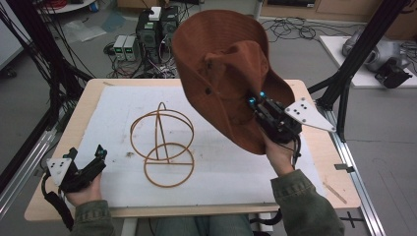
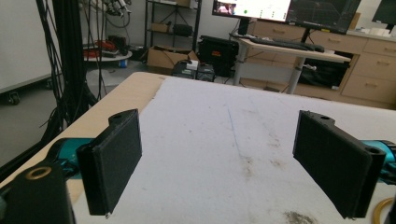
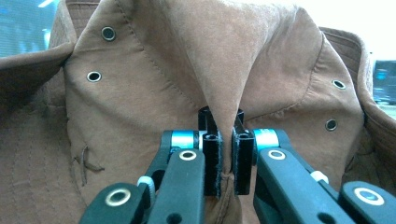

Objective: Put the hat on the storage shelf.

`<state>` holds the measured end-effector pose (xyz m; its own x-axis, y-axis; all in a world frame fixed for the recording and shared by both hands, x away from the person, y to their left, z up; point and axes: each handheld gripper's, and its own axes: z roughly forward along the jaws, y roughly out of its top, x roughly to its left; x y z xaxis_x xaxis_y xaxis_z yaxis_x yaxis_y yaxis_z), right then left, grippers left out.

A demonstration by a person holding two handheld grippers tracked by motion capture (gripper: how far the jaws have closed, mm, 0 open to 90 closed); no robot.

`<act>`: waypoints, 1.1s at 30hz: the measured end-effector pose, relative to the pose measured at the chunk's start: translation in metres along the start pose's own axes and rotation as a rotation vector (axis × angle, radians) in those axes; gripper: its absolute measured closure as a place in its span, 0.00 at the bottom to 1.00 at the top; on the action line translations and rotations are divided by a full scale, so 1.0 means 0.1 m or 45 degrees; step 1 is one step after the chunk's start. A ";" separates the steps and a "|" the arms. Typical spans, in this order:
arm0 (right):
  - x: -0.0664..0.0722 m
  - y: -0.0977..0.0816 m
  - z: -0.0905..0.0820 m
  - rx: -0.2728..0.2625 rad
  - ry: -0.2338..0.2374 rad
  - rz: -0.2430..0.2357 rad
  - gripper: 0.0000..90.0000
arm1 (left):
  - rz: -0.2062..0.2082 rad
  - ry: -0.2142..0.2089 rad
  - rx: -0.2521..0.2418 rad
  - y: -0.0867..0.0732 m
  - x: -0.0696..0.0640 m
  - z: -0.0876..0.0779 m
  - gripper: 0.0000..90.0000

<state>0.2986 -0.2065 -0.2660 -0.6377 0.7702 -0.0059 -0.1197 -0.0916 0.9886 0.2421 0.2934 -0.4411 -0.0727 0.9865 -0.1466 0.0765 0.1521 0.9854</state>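
pinching brown hat (image 3: 140, 93) fabric, right gripper (image 3: 225, 158) clamped tight; left gripper (image 2: 224, 163) wide open, empty.

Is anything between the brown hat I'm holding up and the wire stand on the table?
Nothing visible. The brown hat, pinched by the right hand-held gripper, hangs above and right of the wire stand, with open space between them. The left hand-held gripper sits open at the table's near left edge, apart from the stand.
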 end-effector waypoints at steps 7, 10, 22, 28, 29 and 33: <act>0.32 0.14 0.30 0.022 0.169 -0.012 0.96 | -0.040 0.010 -0.018 0.01 0.05 -0.04 0.18; 0.50 0.18 0.43 0.032 0.264 -0.015 0.96 | -0.057 0.015 -0.025 0.03 0.08 -0.05 0.18; 0.89 0.11 0.57 0.147 0.483 -0.072 0.96 | -0.103 0.008 -0.031 0.02 0.08 0.01 0.18; 0.94 -0.05 0.60 0.258 0.514 -0.086 0.96 | -0.102 0.000 -0.029 0.03 0.05 0.02 0.18; 0.94 -0.05 0.60 0.258 0.514 -0.086 0.96 | -0.103 0.000 -0.028 0.03 0.05 0.02 0.18; 0.94 -0.11 0.65 0.339 0.532 -0.090 0.95 | -0.103 -0.002 -0.022 0.02 0.05 0.04 0.18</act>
<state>0.2896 -0.0924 -0.2673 -0.8920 0.4448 -0.0804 -0.0101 0.1583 0.9873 0.2455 0.2991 -0.4401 -0.0765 0.9711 -0.2260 0.0531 0.2303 0.9717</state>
